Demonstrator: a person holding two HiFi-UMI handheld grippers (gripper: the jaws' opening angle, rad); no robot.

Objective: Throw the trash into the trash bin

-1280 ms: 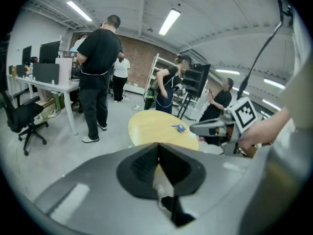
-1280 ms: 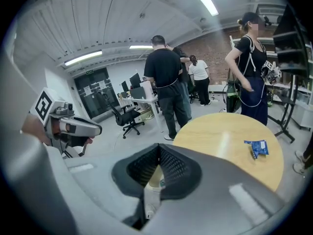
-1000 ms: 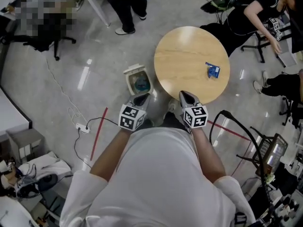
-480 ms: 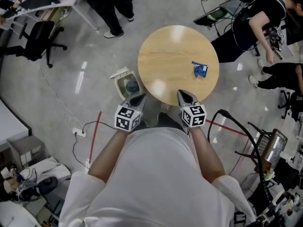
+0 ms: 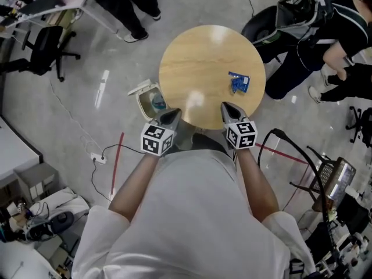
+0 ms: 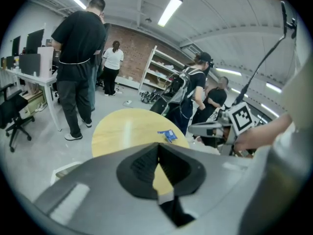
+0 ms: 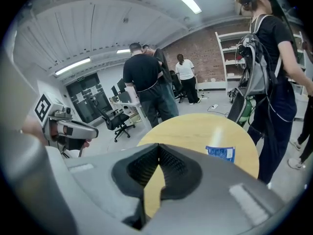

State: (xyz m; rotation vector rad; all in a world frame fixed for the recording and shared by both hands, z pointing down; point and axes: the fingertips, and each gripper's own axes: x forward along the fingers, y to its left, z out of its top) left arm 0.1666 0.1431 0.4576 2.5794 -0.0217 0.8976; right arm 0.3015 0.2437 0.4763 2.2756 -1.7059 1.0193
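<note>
1. Round wooden surface [image 5: 203, 68]: seen from above in the head view. It is bare apart from one piece of trash.
2. Blue wrapper [image 5: 238, 82]: the trash. It lies flat on the right part of the surface, near the rim and well apart from both claws. It appears in the left gripper view [image 6: 167, 135] beyond the claw tips, and in the right gripper view [image 7: 220, 152] to the right of the tips.
3. Trash bin [image 5: 150, 100]: stands on the floor just beside the left edge of the surface, with its lid tipped open. A bluish lining shows inside.
4. Left claw [image 5: 170, 118]: held at the near edge of the surface, close to the bin and pointing forward and down. In its own view the two jaws meet at the tips [image 6: 157, 148] with nothing between them.
5. Right claw [image 5: 229, 112]: held over the near edge of the surface, to the near side of the wrapper. In its own view the jaws are pressed together [image 7: 157, 151] and hold nothing.
6. Marker cubes: one sits behind each claw, at the wearer's hands.
7. Surroundings: a grey floor with a red line [image 5: 116, 164], a cable with a power strip [image 5: 97, 156], an office chair [image 5: 43, 45], and several people standing or bending around the surface.
</note>
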